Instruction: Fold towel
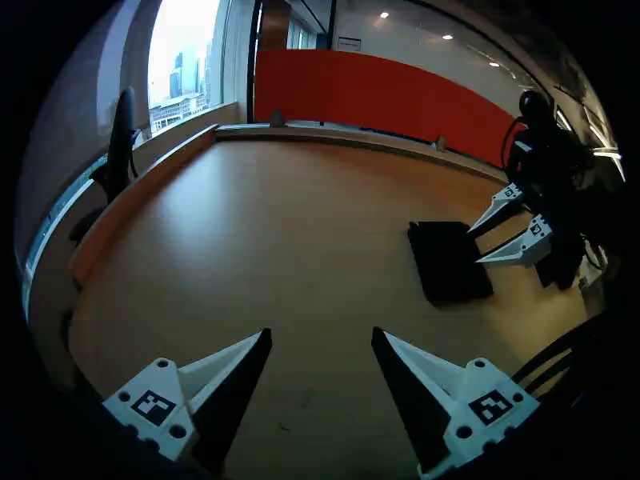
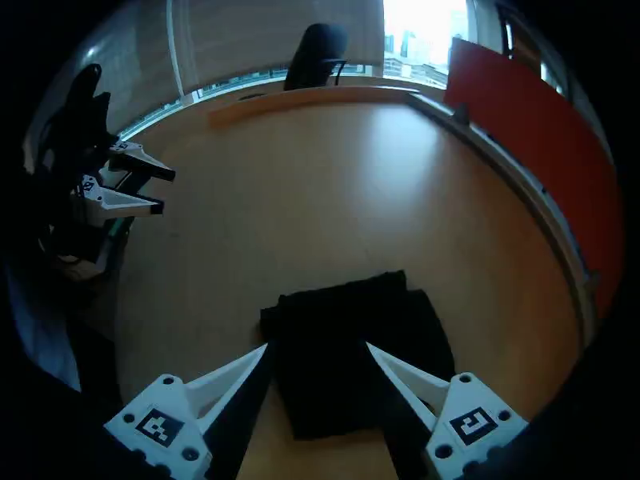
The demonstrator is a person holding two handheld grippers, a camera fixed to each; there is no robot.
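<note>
A black towel [image 2: 356, 352] lies folded into a flat rectangle on the wooden table [image 2: 320, 200]. My right gripper [image 2: 318, 346] hovers just over its near part, open, fingers apart with nothing between them. In the left gripper view the same towel [image 1: 446, 260] sits at the right, with the right gripper [image 1: 474, 243] at its far edge. My left gripper [image 1: 322, 332] stands open over bare wood, well away from the towel. The right gripper view shows the left gripper [image 2: 162, 190] far off at the left, open.
A red partition [image 1: 384, 96] runs along the table's far side. An office chair [image 2: 316, 52] stands beyond the table by the windows. A raised wooden ledge [image 1: 136, 192] borders the table edge.
</note>
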